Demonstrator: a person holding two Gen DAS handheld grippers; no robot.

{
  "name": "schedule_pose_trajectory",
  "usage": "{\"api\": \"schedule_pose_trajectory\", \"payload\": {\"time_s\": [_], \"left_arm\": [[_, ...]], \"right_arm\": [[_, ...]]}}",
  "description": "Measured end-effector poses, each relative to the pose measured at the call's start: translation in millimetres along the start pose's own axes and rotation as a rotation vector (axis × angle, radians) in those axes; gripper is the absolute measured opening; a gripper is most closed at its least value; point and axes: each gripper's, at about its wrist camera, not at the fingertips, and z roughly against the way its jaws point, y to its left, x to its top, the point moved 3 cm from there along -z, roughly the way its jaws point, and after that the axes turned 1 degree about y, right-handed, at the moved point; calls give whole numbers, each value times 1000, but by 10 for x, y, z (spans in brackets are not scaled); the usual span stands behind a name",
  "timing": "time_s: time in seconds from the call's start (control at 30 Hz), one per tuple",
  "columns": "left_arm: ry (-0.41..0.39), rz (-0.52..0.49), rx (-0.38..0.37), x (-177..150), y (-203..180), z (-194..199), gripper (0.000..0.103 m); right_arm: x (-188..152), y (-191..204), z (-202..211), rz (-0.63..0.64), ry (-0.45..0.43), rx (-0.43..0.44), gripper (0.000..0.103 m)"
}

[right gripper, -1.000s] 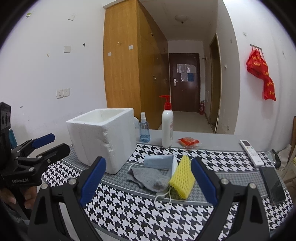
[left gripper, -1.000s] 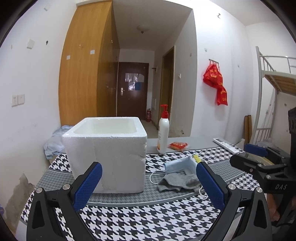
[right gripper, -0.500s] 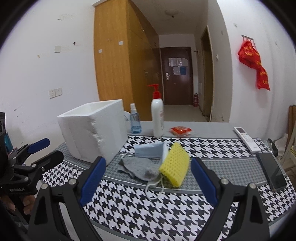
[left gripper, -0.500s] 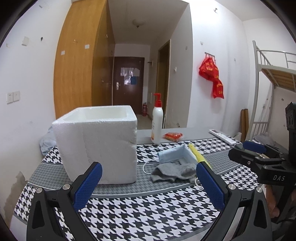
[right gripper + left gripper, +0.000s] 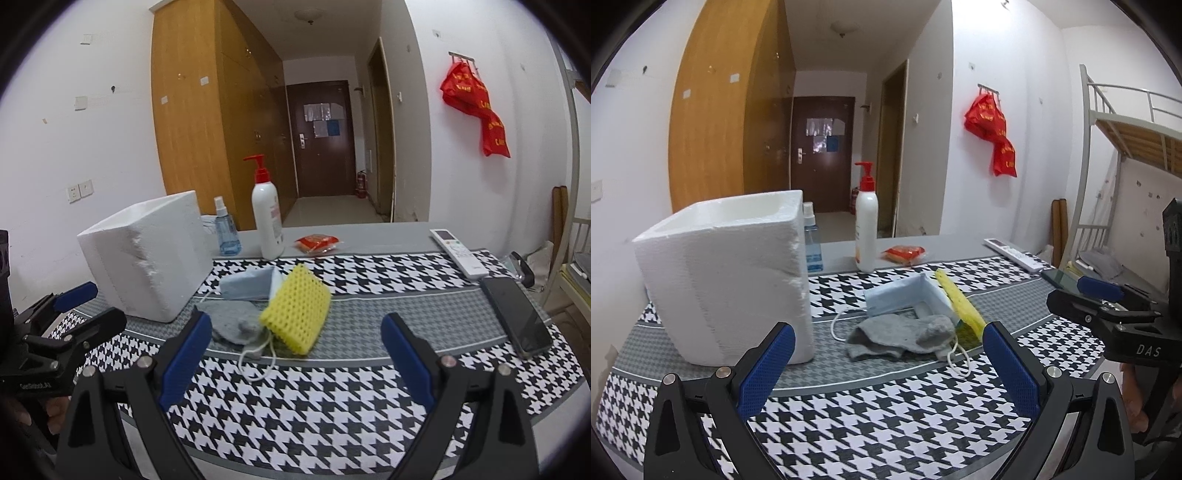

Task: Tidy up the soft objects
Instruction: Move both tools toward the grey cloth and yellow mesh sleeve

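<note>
Left gripper (image 5: 886,354) spread wide, holding nothing; grey sock (image 5: 901,334) sits just ahead between its fingers, foam box (image 5: 727,277) ahead-left. Right gripper (image 5: 295,347) also spread, empty; yellow sponge (image 5: 297,314) just ahead of it, leaning on the blue mask (image 5: 247,284), sock touching both.

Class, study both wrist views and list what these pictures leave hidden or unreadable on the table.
- Foam box: its inside is hidden in both views by its own walls.
- Face mask: partly covered by the yellow sponge in the right view.
- Grey sock: its underside is hidden.
- Pump bottle: label print too small.
</note>
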Motion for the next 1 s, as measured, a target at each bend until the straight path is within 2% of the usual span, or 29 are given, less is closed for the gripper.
{"api": "schedule_pose_trajectory", "payload": {"time_s": [1.0], "left_arm": [[156,-40,17,39,-44,-641,102]], "right_arm": [[-49,-159,-545,-32,139,43,95]]}}
